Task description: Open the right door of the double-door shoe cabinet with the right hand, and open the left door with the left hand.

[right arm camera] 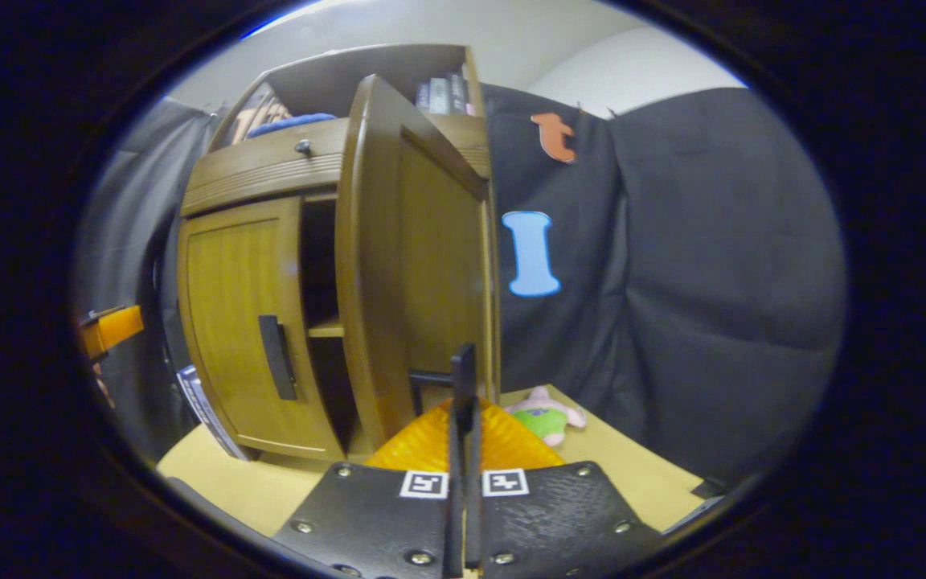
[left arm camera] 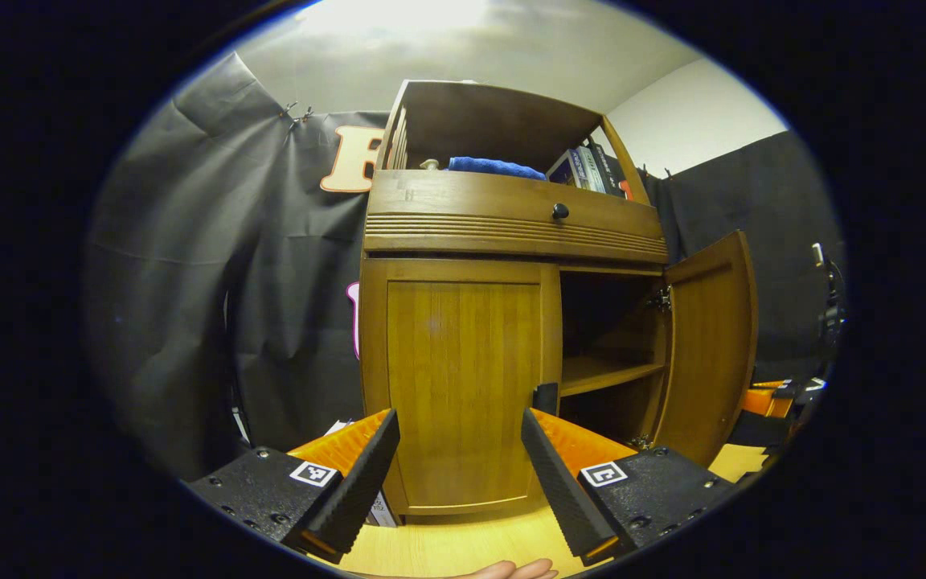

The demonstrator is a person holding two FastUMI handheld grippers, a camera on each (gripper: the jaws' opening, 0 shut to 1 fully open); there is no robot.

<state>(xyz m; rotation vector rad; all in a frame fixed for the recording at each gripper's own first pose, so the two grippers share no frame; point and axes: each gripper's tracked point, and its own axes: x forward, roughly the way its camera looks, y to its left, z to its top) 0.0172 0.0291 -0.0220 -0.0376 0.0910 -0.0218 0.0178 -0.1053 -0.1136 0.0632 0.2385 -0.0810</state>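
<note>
Ahead of the wide-spread left gripper stands the shoe cabinet, its two doors split: left door closed, right door swung open, its handle pinched by the right gripper.

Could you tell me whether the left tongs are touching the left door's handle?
Apart. The right gripper view shows the left door's handle bare, with the left tongs well off to its side.

The left hand-held gripper hovers with fingers spread wide before the shoe cabinet on the table. Its left door is closed; the right door stands swung open, baring an inner shelf.
</note>
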